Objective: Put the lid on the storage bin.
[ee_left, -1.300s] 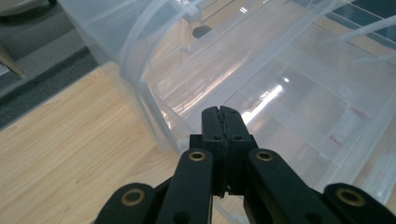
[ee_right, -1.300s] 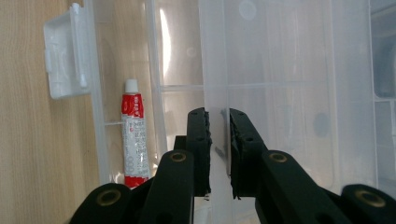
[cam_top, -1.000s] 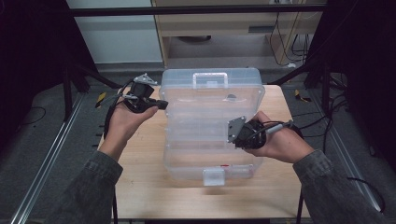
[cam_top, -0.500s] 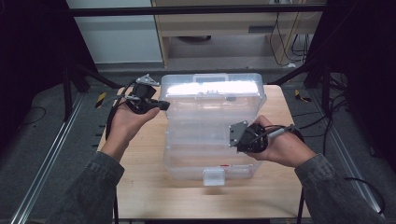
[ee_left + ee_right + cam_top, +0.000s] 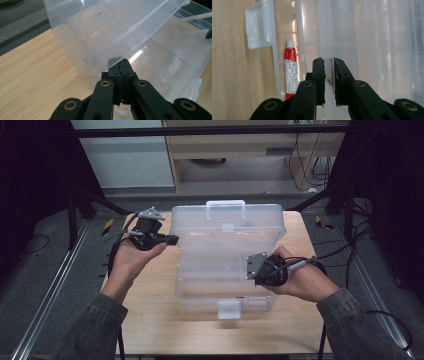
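Gripping the clear box's lid [image 5: 327,37] edge between the right gripper's [image 5: 329,62] fingers [image 5: 318,75].

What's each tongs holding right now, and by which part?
Left tongs: shut on the edge of the clear box's lid, which stands raised. Right tongs: clamped on the rim of the box. A red tube lies inside, untouched.

A light wooden table [image 5: 150,320] is carrying everything here. A clear plastic box [image 5: 227,270] is sitting directly on it, lying between the two grippers' fingertips.
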`<state>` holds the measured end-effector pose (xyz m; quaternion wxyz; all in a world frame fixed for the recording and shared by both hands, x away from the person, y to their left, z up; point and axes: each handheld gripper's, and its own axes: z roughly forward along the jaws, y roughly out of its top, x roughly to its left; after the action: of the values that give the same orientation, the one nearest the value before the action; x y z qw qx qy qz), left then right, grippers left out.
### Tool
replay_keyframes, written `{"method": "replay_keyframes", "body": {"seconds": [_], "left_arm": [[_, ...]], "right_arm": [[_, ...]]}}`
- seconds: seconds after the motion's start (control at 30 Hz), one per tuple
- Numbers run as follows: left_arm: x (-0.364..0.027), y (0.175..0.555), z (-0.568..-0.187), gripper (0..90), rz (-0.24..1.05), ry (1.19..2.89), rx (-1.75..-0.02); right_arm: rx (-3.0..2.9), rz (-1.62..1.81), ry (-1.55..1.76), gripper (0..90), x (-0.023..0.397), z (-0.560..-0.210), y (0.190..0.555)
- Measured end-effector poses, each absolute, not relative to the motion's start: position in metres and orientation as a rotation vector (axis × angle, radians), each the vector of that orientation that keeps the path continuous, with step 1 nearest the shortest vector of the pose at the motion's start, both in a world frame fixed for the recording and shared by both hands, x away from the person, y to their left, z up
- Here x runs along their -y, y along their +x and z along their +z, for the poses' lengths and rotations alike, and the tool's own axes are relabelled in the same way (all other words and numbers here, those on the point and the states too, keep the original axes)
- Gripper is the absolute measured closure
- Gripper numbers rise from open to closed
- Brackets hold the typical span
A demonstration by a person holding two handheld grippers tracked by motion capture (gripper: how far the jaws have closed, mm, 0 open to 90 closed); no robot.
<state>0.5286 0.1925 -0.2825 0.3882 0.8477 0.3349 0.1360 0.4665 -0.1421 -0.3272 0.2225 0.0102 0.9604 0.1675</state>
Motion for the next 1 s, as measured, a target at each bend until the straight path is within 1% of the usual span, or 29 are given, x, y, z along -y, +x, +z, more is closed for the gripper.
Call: {"method": "replay_keyframes", "body": {"seconds": [0.1, 0.2, 0.23, 0.27, 0.3, 0.33, 0.4, 0.43, 0.47, 0.5, 0.53, 0.57, 0.6, 0.63, 0.67, 0.7, 0.77, 0.87, 0.9, 0.97, 1.0], "left_arm": [[-0.194, 0.525, -0.283, 89.3, 0.339, 2.15, -0.847], [-0.195, 0.521, -0.285, 89.0, 0.337, 2.144, -0.842], [-0.195, 0.521, -0.285, 89.0, 0.337, 2.144, -0.842], [-0.197, 0.52, -0.287, 89.0, 0.332, 2.139, -0.842], [-0.197, 0.52, -0.287, 89.0, 0.332, 2.139, -0.842], [-0.198, 0.518, -0.289, 89.0, 0.326, 2.136, -0.841], [-0.198, 0.517, -0.29, 89.0, 0.323, 2.134, -0.841], [-0.199, 0.516, -0.291, 89.0, 0.322, 2.136, -0.838], [-0.199, 0.515, -0.292, 89.0, 0.321, 2.135, -0.836], [-0.199, 0.515, -0.292, 89.0, 0.319, 2.135, -0.834], [-0.199, 0.514, -0.293, 89.0, 0.317, 2.135, -0.833], [-0.199, 0.513, -0.294, 89.0, 0.317, 2.134, -0.831], [-0.199, 0.511, -0.296, 88.9, 0.313, 2.138, -0.831], [-0.199, 0.511, -0.296, 88.9, 0.313, 2.138, -0.831], [-0.199, 0.51, -0.297, 88.9, 0.313, 2.138, -0.828], [-0.199, 0.51, -0.297, 88.9, 0.313, 2.138, -0.828], [-0.199, 0.508, -0.299, 88.9, 0.313, 2.136, -0.812], [-0.198, 0.507, -0.301, 88.9, 0.307, 2.141, -0.81], [-0.198, 0.506, -0.302, 88.8, 0.306, 2.142, -0.81], [-0.198, 0.504, -0.304, 88.8, 0.302, 2.145, -0.81], [-0.199, 0.503, -0.305, 88.8, 0.306, 2.154, -0.812]], "right_arm": [[-2.657, 0.463, 0.026, 80.1, 0.142, -0.329, 0.466], [-2.654, 0.475, 0.035, 76.2, 0.143, -0.33, 0.463], [-2.654, 0.475, 0.035, 76.2, 0.143, -0.33, 0.463], [-2.647, 0.493, 0.042, 72.1, 0.144, -0.332, 0.461], [-2.647, 0.493, 0.042, 72.1, 0.144, -0.332, 0.461], [-2.639, 0.501, 0.054, 66.6, 0.145, -0.333, 0.459], [-2.622, 0.518, 0.07, 59.3, 0.147, -0.335, 0.456], [-2.622, 0.518, 0.07, 59.3, 0.147, -0.335, 0.456], [-2.6, 0.54, 0.089, 54.9, 0.152, -0.335, 0.453], [-2.6, 0.54, 0.089, 54.9, 0.152, -0.335, 0.453], [-2.579, 0.558, 0.118, 49.6, 0.155, -0.335, 0.45], [-2.579, 0.558, 0.118, 49.6, 0.155, -0.335, 0.45], [-2.553, 0.588, 0.163, 41.9, 0.16, -0.335, 0.446], [-2.553, 0.588, 0.163, 41.9, 0.16, -0.335, 0.446], [-2.525, 0.613, 0.209, 36.0, 0.165, -0.336, 0.443], [-2.525, 0.613, 0.209, 36.0, 0.165, -0.336, 0.443], [-2.507, 0.637, 0.265, 29.4, 0.171, -0.336, 0.441], [-2.483, 0.663, 0.324, 25.9, 0.178, -0.337, 0.437], [-2.469, 0.67, 0.351, 22.9, 0.183, -0.337, 0.436], [-2.463, 0.675, 0.368, 22.7, 0.185, -0.337, 0.435], [-2.449, 0.693, 0.404, 21.3, 0.191, -0.338, 0.433]]}}
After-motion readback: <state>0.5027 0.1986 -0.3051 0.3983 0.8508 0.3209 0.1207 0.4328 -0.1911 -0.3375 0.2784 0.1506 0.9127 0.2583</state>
